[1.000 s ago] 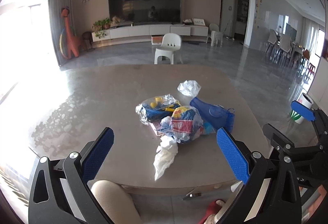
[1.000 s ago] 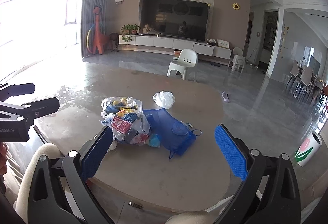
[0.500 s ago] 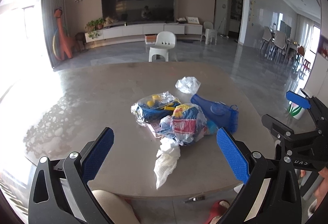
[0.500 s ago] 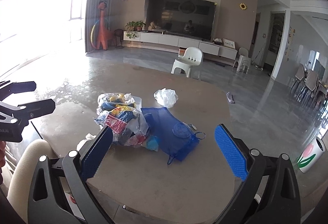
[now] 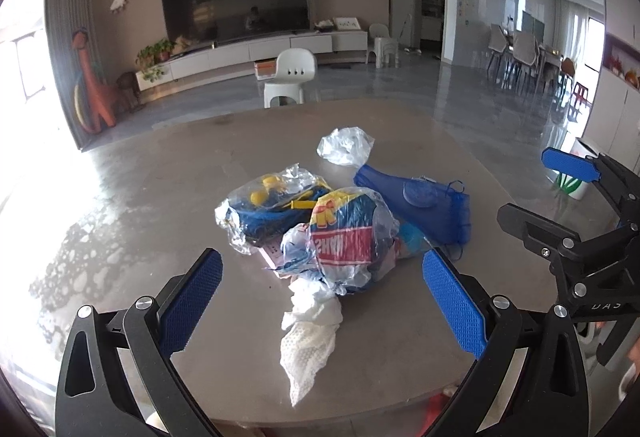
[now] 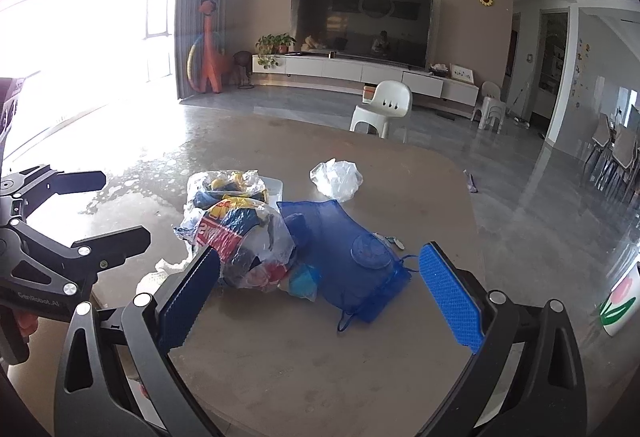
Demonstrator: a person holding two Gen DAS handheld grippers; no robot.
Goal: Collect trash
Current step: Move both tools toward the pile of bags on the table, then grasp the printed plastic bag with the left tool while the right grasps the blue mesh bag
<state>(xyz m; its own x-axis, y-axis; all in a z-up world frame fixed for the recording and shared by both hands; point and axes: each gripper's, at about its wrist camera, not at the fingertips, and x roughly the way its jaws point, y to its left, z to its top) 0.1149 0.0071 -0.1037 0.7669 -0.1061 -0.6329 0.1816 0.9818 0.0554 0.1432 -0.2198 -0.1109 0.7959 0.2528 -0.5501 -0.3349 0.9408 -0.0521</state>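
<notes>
a heap of trash lies on the grey table (image 5: 132, 197), toward its near edge and nearer the right edge than the left. at the front of the heap a crumpled white tissue (image 5: 308, 333) trails toward the near edge, touching a clear plastic bag with red and yellow packaging (image 5: 344, 237) inside. just behind and left of that bag sits a second clear bag holding blue and yellow items (image 5: 268, 205), the two pressed together. a blue mesh bag (image 5: 416, 201) lies flat beside them on the right, and an empty crumpled clear bag (image 5: 346, 147) rests apart, further toward the far edge. the left gripper (image 5: 322, 301) hovers above the near edge with its blue fingers spread wide, grasping nothing. the right gripper (image 6: 320, 295) hangs to the right of it, also spread wide and empty, its fingers framing the packaging bag and the mesh bag. a white plastic chair (image 5: 290, 77) stands beyond the far edge.
</notes>
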